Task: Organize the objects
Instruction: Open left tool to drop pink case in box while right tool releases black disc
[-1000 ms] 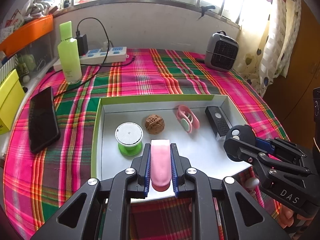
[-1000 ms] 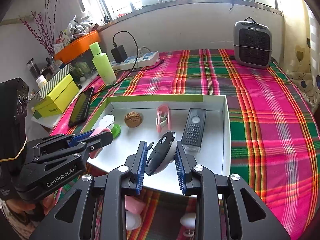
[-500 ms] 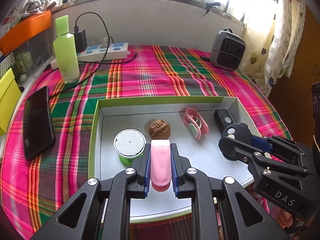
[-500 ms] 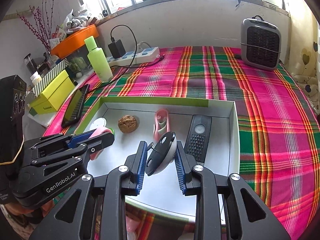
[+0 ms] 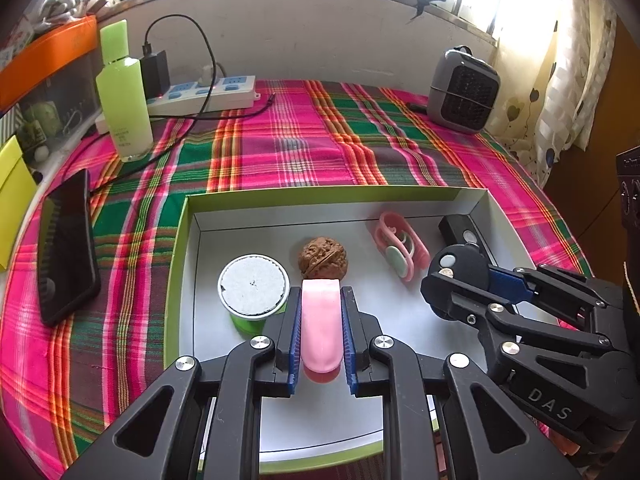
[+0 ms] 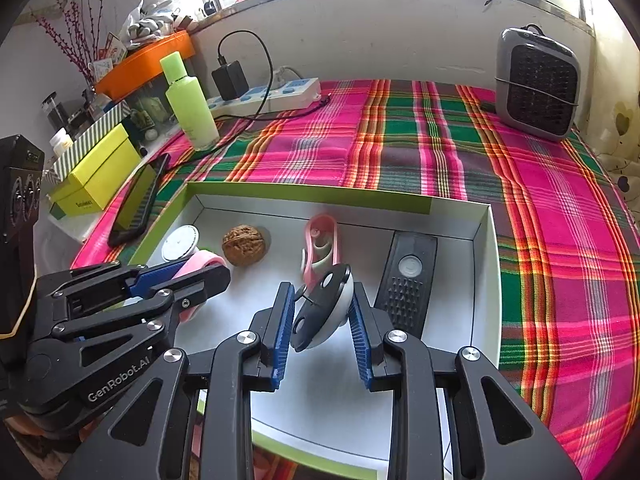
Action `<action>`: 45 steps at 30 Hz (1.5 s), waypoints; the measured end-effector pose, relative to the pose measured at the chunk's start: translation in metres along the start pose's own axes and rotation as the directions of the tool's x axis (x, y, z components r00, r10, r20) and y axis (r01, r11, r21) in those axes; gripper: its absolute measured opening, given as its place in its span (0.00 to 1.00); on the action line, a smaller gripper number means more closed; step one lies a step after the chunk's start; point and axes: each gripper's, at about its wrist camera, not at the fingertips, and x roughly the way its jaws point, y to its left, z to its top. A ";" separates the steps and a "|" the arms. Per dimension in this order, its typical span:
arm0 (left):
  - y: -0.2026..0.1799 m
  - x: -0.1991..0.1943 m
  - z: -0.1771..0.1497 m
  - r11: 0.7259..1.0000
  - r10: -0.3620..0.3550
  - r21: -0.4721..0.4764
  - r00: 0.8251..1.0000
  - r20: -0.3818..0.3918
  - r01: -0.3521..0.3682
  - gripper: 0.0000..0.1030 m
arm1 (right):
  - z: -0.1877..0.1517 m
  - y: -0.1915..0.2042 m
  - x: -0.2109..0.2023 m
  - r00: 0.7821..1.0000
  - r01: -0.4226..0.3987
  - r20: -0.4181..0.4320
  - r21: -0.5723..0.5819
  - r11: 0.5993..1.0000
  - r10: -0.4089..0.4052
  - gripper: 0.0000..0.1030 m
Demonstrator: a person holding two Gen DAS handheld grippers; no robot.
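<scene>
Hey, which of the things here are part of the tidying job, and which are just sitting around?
Part of the job:
pink case in left gripper
black round gadget in right gripper
box tray
walnut
spool

Just lying about:
green bottle
power strip
phone
heater

I've got both grippers over the tray [image 5: 182, 240], each loaded, so little slack between them. Tray floor along the near edge is bare, w/ open floor toward the near right corner too. Blocking the far half, left to right: spool [image 5: 253, 292], walnut [image 5: 323, 258], pink clip [image 5: 400, 246], black remote [image 6: 408, 280] by the right wall. Outside the tray, phone [image 5: 66, 248] near the table's left edge; bottle [image 5: 124, 92], power strip [image 5: 204, 92] and heater [image 5: 464, 92] along the far edge.
</scene>
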 end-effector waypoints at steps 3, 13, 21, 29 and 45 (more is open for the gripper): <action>-0.001 0.004 0.001 1.000 0.002 0.004 1.000 -0.005 -0.002 0.15 | 0.001 0.002 0.004 1.000 0.006 -0.001 -0.015 1.000 -0.006 0.28; 0.003 0.013 0.003 1.000 0.007 -0.012 1.000 -0.019 -0.007 0.16 | 0.005 0.003 0.015 0.999 0.032 -0.006 -0.040 0.999 -0.033 0.28; 0.004 0.013 0.003 1.000 0.009 -0.012 1.000 -0.017 -0.009 0.16 | 0.006 0.002 0.018 0.999 0.033 -0.005 -0.041 0.999 -0.033 0.28; 0.004 0.014 0.004 1.000 0.011 -0.013 1.000 -0.019 -0.011 0.16 | 0.005 0.002 0.018 0.999 0.035 -0.007 -0.037 0.999 -0.036 0.28; 0.004 0.012 0.002 1.000 0.024 -0.019 0.999 -0.025 -0.025 0.33 | 0.002 -0.001 0.014 0.999 0.045 -0.001 -0.011 0.999 -0.045 0.37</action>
